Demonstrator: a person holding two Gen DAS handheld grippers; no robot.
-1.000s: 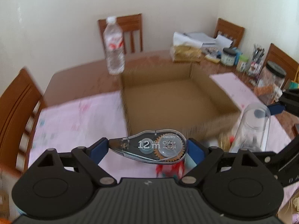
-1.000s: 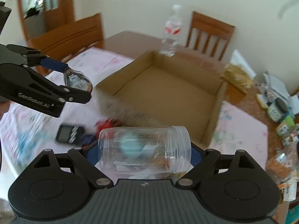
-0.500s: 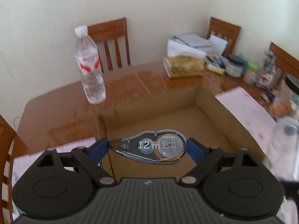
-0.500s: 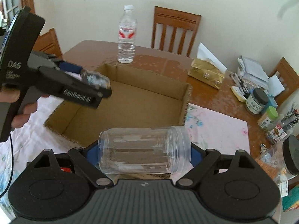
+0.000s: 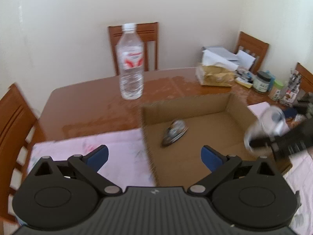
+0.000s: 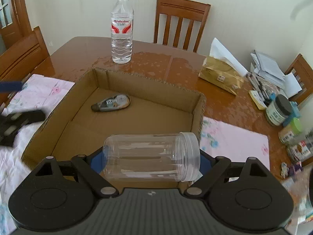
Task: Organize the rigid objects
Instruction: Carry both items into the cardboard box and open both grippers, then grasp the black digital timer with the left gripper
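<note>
A correction tape dispenser (image 5: 174, 133) lies on the floor of the open cardboard box (image 5: 187, 102), near its far left corner; it also shows in the right wrist view (image 6: 111, 103). My left gripper (image 5: 154, 155) is open and empty above the box's left wall. My right gripper (image 6: 151, 157) is shut on a clear plastic jar (image 6: 151, 156), held sideways over the box's (image 6: 154, 81) near edge. The jar and right gripper show blurred at the right of the left wrist view (image 5: 270, 123).
A water bottle (image 6: 121, 29) stands behind the box on the brown table (image 6: 78, 58). Pink floral cloths (image 6: 232, 137) lie on both sides. A tissue pack (image 6: 221, 76), jars (image 6: 277, 110), papers and small items crowd the right side. Wooden chairs (image 6: 180, 21) surround the table.
My left gripper opened and let go of the correction tape, which now lies in the box. The left gripper drew back to the left. My right gripper moved the jar over the box.
</note>
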